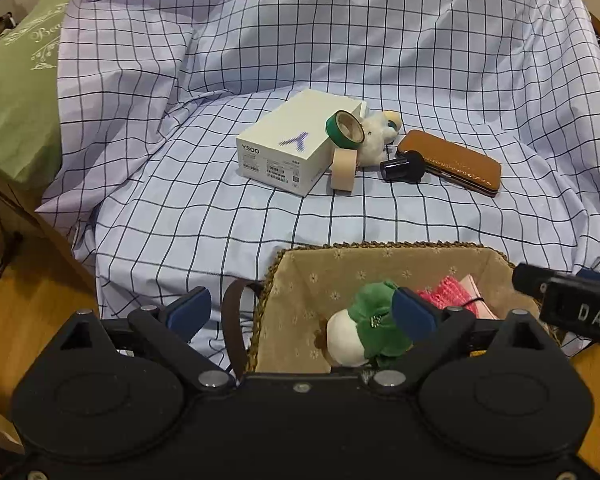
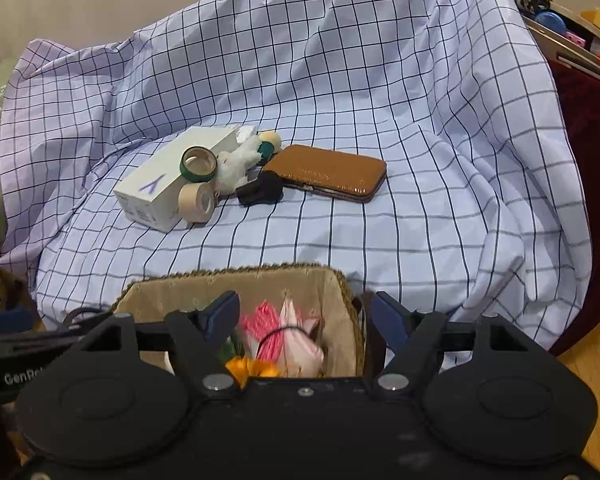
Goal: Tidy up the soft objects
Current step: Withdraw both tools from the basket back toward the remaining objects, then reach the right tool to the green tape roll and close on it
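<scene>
Both tongs are held apart and empty: the left gripper [image 1: 302,312] above the woven basket [image 1: 380,250], the right gripper [image 2: 306,316] likewise. A green-and-white plush [image 1: 364,328] and pink cloth [image 2: 284,334] are seen inside the basket. A white plush [image 1: 376,136] is left on the checked sheet [image 1: 220,220] beside the white box [image 1: 296,144].

Plush toys [image 1: 364,328] in basket [image 1: 380,250]; box [image 1: 296,140] behind.

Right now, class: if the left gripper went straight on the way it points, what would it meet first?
Probably the green and white plush toy in the basket, lying just ahead of the open left gripper; depth is uncertain.
</scene>
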Demonstrator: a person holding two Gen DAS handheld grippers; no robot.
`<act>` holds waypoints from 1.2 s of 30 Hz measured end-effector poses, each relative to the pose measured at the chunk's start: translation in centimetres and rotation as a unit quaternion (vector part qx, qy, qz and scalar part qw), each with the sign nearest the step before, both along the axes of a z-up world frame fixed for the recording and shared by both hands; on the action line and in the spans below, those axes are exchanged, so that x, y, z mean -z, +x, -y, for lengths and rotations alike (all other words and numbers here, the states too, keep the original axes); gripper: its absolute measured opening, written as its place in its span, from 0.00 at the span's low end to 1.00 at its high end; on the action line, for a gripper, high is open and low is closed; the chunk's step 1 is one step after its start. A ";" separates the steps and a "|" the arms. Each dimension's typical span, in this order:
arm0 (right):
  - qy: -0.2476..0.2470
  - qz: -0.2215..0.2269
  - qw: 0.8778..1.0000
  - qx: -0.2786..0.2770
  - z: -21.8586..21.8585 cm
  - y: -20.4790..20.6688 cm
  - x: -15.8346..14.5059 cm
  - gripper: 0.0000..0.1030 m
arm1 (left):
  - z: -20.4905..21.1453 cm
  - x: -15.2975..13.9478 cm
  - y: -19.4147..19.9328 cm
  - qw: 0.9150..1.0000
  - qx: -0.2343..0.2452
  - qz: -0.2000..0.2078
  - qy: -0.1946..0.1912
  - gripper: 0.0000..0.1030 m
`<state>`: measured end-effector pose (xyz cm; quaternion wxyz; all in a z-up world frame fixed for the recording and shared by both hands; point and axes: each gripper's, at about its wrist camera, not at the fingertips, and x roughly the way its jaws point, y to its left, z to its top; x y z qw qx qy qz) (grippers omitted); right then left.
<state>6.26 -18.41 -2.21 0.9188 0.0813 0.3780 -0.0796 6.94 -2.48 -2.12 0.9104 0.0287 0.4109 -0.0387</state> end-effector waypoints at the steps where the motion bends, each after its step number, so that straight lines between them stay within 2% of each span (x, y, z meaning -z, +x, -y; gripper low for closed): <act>1: -0.001 -0.001 1.000 0.000 0.1 0.6 0.0 0.71 | 0.0 0.1 0.5 1.000 0.000 -0.002 0.001 0.92; 11: -0.006 -0.008 1.000 -0.014 0.9 7.6 -0.7 0.72 | 0.4 1.1 5.6 1.000 0.005 -0.014 0.006 0.92; 19: -0.012 0.017 0.999 -0.043 -1.0 13.7 -1.1 0.72 | 0.2 2.3 8.7 1.000 0.004 -0.028 -0.001 0.92; 34: -0.009 0.005 0.998 -0.069 -5.9 25.0 1.6 0.72 | -1.2 4.5 11.0 0.998 -0.005 -0.056 -0.018 0.91; 36: -0.015 0.003 0.997 -0.069 -6.4 25.8 2.1 0.72 | -1.3 4.7 11.2 0.998 -0.014 -0.059 -0.010 0.90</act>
